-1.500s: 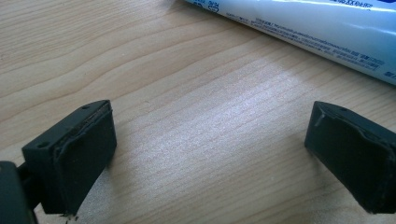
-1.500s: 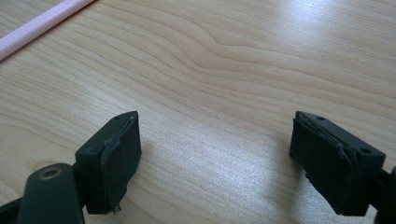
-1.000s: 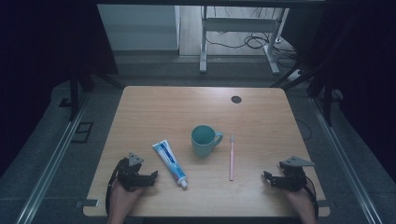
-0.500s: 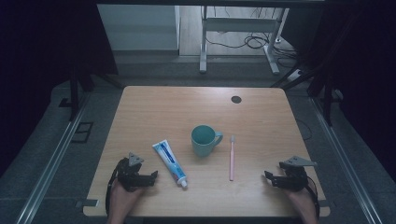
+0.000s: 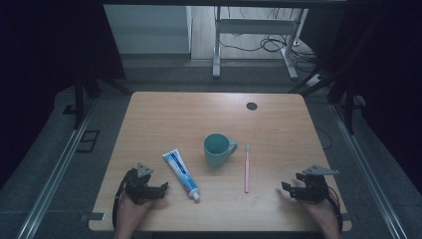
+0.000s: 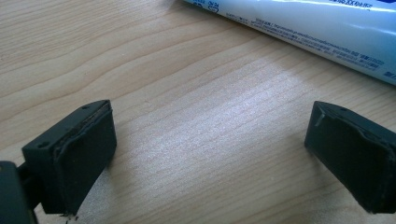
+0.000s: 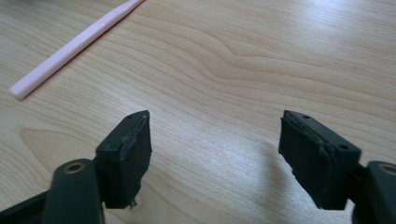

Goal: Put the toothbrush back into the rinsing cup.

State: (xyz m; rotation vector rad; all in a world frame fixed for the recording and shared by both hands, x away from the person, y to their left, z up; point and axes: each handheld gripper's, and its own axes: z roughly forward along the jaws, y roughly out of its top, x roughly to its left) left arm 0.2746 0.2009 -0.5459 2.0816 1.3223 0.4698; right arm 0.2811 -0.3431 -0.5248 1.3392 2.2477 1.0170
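Observation:
A teal mug (image 5: pixel 217 149) stands near the middle of the wooden table (image 5: pixel 169 119). Left of it lies a white and blue toothpaste tube (image 5: pixel 181 174), cap toward the front edge; the same toothpaste tube (image 6: pixel 327 28) crosses the top of the left gripper view. A pink toothbrush (image 5: pixel 246 168) lies right of the mug, and this toothbrush (image 7: pixel 74 44) reaches into the right gripper view at upper left. My left gripper (image 5: pixel 160 189) rests open at the front left, just left of the tube. My right gripper (image 5: pixel 287 188) rests open at the front right. Both gripper views show bare wood between the jaws.
A small dark round grommet (image 5: pixel 252 106) sits in the tabletop at the back right. Beyond the far edge stand a metal table frame (image 5: pixel 259 30) and floor cables (image 5: pixel 271 46). Metal rails run along both sides of the table.

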